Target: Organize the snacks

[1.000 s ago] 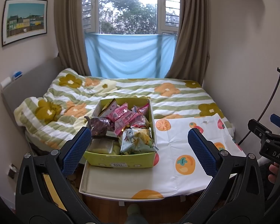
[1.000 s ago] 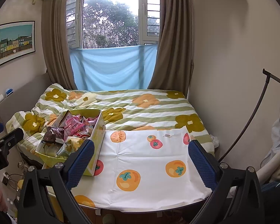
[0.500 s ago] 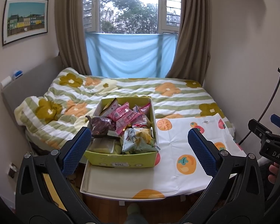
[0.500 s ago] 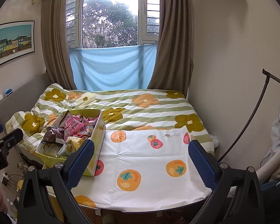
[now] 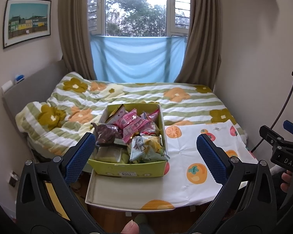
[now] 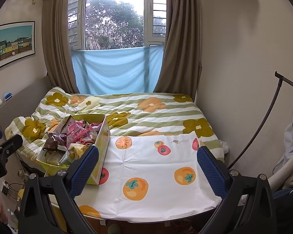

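Note:
A yellow-green cardboard box [image 5: 127,168] [image 6: 102,136] stands at the left end of a small table and is heaped with snack packets: pink ones [image 5: 133,122], a dark brown bag [image 5: 106,136] and a pale blue-yellow bag [image 5: 146,148]. My left gripper [image 5: 145,153] is open, held back from the table with the box framed between its blue-padded fingers. My right gripper [image 6: 146,164] is open too, hovering short of the white cloth with orange fruit prints [image 6: 156,171]; the box lies off to its left. Neither gripper holds anything.
The table sits at the foot of a bed with a green-striped flowered quilt [image 5: 138,97]. Bare cloth stretches to the right of the box [image 5: 197,156]. A dark curved stand [image 6: 263,124] rises by the right wall. Cables and a socket [image 6: 9,185] lie low left.
The left wrist view has drifted slightly, so the box sits a touch further right in it. Both grippers stay open and nothing on the table has moved.

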A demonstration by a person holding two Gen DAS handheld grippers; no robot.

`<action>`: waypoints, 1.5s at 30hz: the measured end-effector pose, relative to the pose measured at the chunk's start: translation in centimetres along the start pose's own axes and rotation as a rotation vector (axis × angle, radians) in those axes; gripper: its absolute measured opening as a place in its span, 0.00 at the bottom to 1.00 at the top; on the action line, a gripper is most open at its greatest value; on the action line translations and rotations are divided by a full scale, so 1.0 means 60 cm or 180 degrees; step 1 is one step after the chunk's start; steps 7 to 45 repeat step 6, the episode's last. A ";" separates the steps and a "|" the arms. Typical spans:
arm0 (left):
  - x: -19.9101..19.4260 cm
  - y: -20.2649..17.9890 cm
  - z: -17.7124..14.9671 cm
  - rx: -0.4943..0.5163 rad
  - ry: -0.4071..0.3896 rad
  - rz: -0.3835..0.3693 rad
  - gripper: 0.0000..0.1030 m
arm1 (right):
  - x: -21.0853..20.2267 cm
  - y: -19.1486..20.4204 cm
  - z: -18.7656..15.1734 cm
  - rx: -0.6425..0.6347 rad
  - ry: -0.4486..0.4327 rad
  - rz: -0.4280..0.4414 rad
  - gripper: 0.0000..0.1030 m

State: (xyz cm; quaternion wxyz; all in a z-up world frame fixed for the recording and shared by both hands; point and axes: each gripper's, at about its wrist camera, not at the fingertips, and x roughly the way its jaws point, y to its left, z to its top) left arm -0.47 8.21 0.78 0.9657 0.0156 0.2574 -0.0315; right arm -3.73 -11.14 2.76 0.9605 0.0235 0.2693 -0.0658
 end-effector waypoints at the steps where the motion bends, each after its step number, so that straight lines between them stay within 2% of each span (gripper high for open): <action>1: 0.001 0.000 0.000 0.0001 0.0005 0.0011 1.00 | 0.000 0.000 0.000 0.0000 0.0000 -0.0002 0.97; 45: 0.009 0.002 -0.001 -0.0026 0.0047 -0.0005 1.00 | 0.003 0.003 -0.001 0.0003 0.0024 0.0012 0.97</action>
